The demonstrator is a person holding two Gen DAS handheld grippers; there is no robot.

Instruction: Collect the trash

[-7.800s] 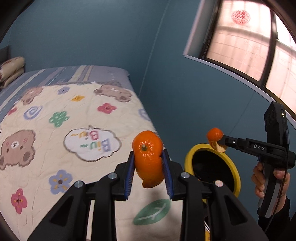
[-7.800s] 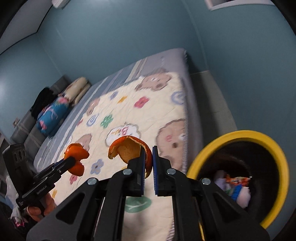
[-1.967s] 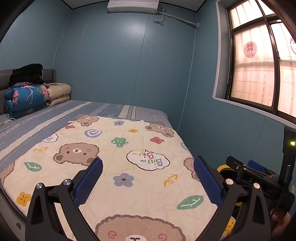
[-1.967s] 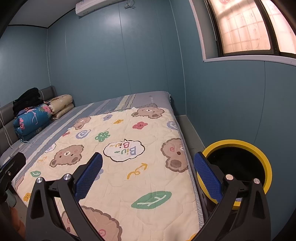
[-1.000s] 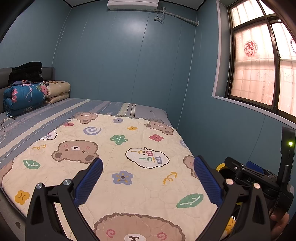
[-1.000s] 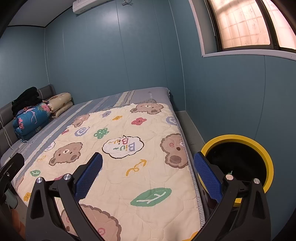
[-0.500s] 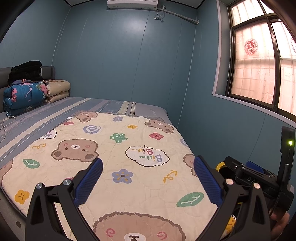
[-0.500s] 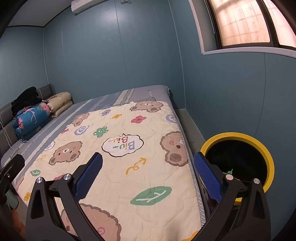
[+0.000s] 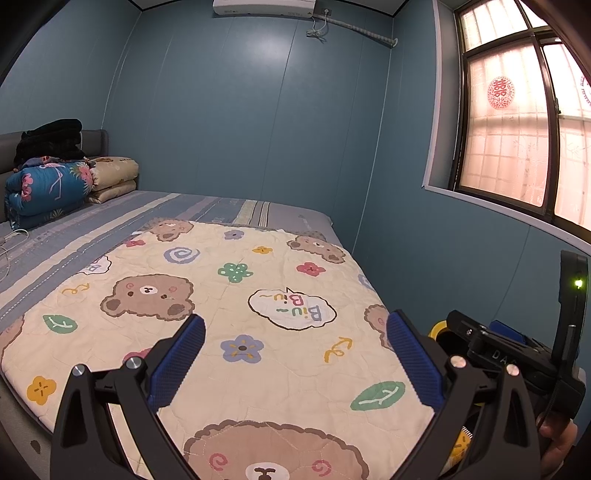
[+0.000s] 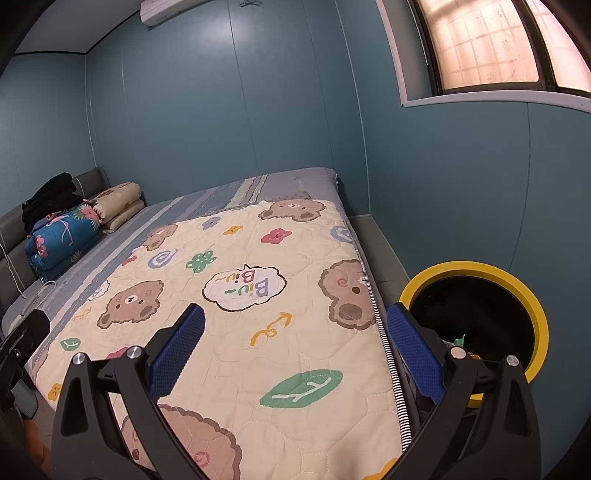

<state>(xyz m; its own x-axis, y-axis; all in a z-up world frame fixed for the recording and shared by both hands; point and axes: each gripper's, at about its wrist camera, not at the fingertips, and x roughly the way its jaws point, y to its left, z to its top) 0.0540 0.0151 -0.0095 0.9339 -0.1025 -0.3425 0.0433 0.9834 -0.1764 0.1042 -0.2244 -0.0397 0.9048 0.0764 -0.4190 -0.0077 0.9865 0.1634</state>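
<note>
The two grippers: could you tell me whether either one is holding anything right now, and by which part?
Nothing is held. The left gripper and the right gripper are both wide open, with only the quilt showing between their pads.

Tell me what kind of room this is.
A bedroom, most likely: a bed covered by a bear-print quilt, folded bedding stacked at the headboard, and a wall air conditioner. A yellow-rimmed bin stands beside the bed.

A home bedroom is showing here: a bed is lying under a cartoon bear quilt, folded bedding is sitting against the headboard, and an air conditioner is hanging high on the blue wall beside a curtained window.
</note>
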